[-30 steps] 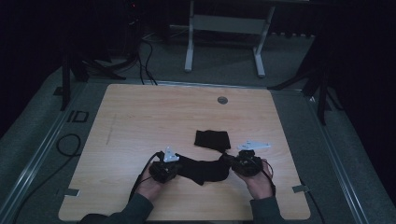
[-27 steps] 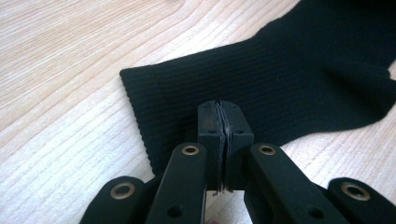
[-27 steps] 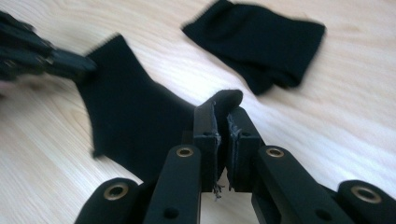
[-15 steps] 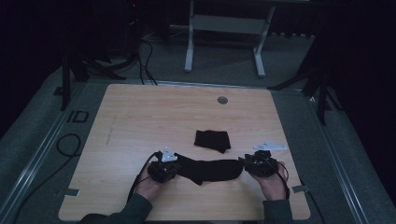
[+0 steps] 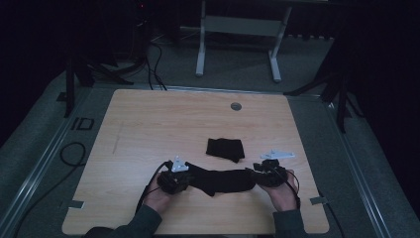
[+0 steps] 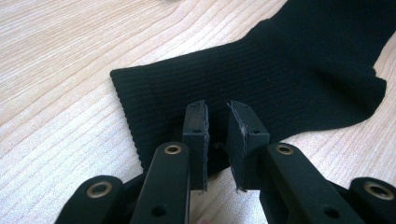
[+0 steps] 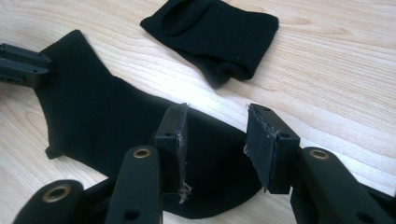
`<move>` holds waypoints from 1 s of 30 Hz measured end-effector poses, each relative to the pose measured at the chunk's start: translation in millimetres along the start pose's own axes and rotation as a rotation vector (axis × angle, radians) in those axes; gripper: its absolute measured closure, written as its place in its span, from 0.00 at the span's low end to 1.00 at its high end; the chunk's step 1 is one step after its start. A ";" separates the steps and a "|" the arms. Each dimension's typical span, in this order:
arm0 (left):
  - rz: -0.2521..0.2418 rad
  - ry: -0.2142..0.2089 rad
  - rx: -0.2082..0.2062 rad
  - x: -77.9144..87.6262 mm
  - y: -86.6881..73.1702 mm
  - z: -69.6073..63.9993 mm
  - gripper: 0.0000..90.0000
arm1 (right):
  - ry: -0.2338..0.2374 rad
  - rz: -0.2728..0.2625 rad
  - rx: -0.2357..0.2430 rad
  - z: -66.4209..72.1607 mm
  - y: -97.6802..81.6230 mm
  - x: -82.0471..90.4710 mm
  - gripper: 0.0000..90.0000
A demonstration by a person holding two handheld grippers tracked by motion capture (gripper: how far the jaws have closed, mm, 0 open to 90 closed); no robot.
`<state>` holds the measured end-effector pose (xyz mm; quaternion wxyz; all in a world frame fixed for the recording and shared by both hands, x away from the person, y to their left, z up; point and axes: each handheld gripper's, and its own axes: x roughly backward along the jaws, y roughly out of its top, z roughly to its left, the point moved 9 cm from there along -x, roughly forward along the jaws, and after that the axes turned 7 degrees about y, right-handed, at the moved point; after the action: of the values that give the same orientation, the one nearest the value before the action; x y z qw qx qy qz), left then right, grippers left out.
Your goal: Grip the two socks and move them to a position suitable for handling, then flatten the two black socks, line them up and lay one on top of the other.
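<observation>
Black sock (image 5: 220,179) lies flat — left hand-held gripper (image 6: 216,122) barely parted above its cuff, right hand-held gripper (image 7: 215,135) spread wide.

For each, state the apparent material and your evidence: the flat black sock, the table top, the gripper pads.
Sock: knitted fabric, matte; fine ribs show.
Table top: pale wood or wood-look laminate; grain lines show.
Pads: probably rubber or foam, matte black; edges frayed.

Right gripper (image 7: 215,140) now parted over the sock's (image 5: 223,181) toe, sock stretched out flat.
</observation>
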<state>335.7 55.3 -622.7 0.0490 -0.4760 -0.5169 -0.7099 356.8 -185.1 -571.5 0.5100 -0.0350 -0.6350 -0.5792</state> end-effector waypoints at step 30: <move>-0.015 0.017 -0.030 -1.5 0.8 -2.5 0.85 | 0.025 0.127 0.153 28.7 56.2 -83.8 0.65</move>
<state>335.4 52.4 -623.2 0.0412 -0.4667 -0.5093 -0.7219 415.1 -98.8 -584.4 0.5548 -0.0291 -0.6674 -0.4959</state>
